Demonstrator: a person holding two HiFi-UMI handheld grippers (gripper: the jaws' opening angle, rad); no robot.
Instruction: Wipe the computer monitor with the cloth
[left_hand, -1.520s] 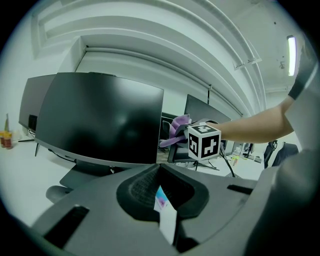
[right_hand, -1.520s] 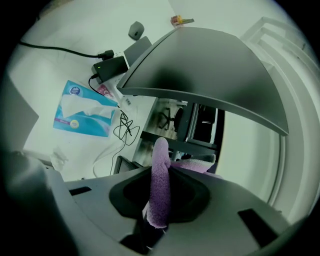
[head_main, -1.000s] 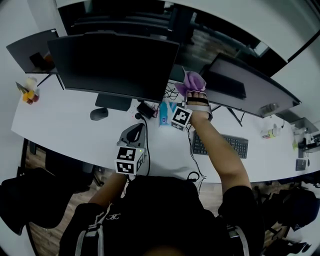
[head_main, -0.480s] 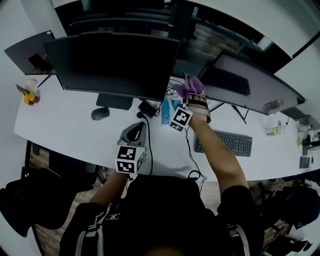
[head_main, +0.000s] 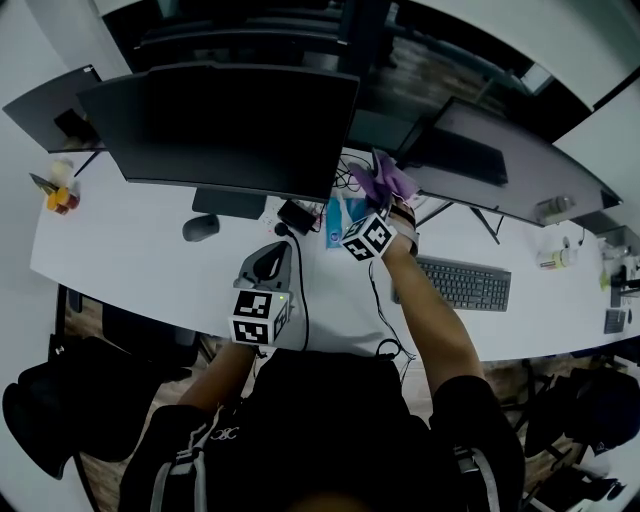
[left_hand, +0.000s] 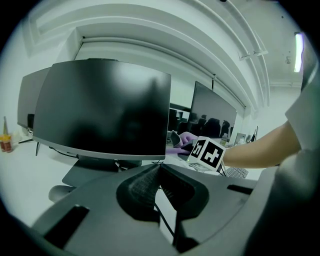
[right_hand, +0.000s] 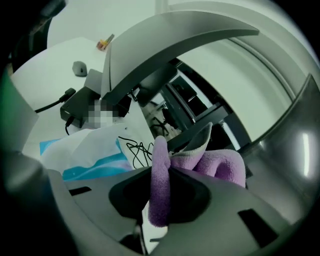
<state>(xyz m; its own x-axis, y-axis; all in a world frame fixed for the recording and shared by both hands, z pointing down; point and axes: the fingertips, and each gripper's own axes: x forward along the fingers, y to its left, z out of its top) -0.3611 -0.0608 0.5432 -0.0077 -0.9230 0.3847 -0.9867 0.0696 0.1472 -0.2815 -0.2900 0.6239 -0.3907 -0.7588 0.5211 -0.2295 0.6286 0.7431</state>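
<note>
The large dark monitor (head_main: 230, 125) stands at the middle of the white desk (head_main: 130, 255), and its screen fills the left gripper view (left_hand: 105, 112). A purple cloth (head_main: 385, 178) is pinched in my right gripper (head_main: 385, 205), just past the monitor's lower right corner, in the gap before the neighbouring screen. In the right gripper view the cloth (right_hand: 200, 165) bulges out of the shut jaws of that gripper (right_hand: 161, 185). My left gripper (head_main: 265, 275) hovers low over the desk in front of the monitor stand; its jaws (left_hand: 159, 185) are shut with nothing between them.
A second monitor (head_main: 510, 170) stands at the right and a third (head_main: 50, 100) at the far left. A mouse (head_main: 199, 228), a black power brick (head_main: 295, 215), a blue-and-white packet (head_main: 338, 222), cables and a keyboard (head_main: 462, 285) lie on the desk. Small bottles (head_main: 58, 195) stand at the left edge.
My right gripper with the cloth has shifted a little right and down and has turned slightly. The left gripper has stayed in place.
</note>
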